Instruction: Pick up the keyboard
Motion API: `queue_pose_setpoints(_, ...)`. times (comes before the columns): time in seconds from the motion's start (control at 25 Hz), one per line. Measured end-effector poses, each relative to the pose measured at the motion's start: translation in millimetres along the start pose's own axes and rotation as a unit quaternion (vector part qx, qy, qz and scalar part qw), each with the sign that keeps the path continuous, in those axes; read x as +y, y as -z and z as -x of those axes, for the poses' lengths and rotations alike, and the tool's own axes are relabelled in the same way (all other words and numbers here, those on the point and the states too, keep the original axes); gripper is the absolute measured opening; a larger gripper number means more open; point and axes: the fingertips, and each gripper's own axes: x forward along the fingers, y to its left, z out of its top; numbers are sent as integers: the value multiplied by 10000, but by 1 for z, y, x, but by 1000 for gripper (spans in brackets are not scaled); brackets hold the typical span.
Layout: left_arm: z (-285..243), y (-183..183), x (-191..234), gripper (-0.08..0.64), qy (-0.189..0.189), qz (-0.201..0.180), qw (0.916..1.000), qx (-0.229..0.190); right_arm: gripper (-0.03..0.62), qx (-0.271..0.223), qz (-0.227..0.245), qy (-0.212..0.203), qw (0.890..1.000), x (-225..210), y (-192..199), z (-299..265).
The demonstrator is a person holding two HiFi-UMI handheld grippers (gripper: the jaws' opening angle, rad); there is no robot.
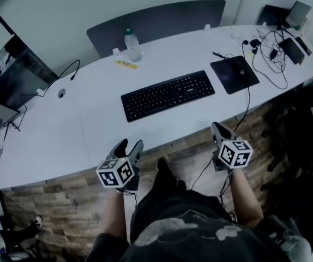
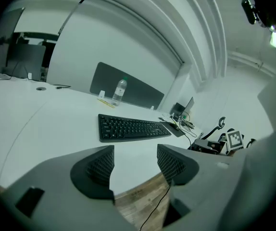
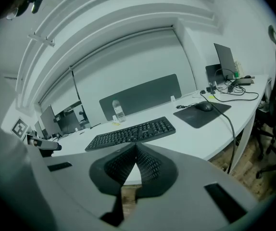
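A black keyboard (image 1: 168, 95) lies flat on the white desk (image 1: 91, 119), a little way in from its near edge. It shows ahead of the jaws in the left gripper view as the keyboard (image 2: 131, 128) and in the right gripper view as the keyboard (image 3: 132, 133). My left gripper (image 1: 129, 148) hangs short of the desk's near edge, over the wooden floor, open with nothing between its jaws. My right gripper (image 1: 220, 130) is at the desk edge to the right of the keyboard, shut and empty. Neither gripper touches the keyboard.
A black mouse pad (image 1: 234, 73) with a mouse (image 1: 240, 70) lies right of the keyboard, its cable hanging over the desk edge. A water bottle (image 1: 132, 45) stands behind the keyboard by a grey divider (image 1: 156, 21). Cables and devices (image 1: 279, 47) crowd the far right. Monitors (image 1: 9, 70) stand left.
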Motion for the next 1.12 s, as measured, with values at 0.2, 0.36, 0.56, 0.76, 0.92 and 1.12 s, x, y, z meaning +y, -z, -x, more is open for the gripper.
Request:
queue_pose_setpoints(0.2, -36, -24, 30, 277, -33, 303, 9994, 165, 2, 117, 22, 35, 9999, -10, -24, -36)
queue_pose_setpoints(0.36, -64, -30, 50, 285, 2, 492, 9978, 451, 2, 137, 71, 90, 9998, -14, -42, -62)
queue_pose_setpoints(0.56, -91, -34, 72, 296, 41, 676, 9951, 724, 2, 215, -19, 205, 9996, -25, -56, -90)
queue_pose_setpoints(0.76, -109, -37, 85, 299, 139, 711, 9928, 953, 61, 438, -121, 179, 9988, -27, -61, -109)
queue_pose_setpoints(0.92, -119, -38, 94, 301, 212, 708, 9914, 1082, 99, 464, -114, 210, 9986, -27, -69, -122)
queue_pose_setpoints(1.12, -127, -36, 99, 301, 352, 731, 9891, 1228, 194, 473, -294, 227, 9982, -35, -78, -130)
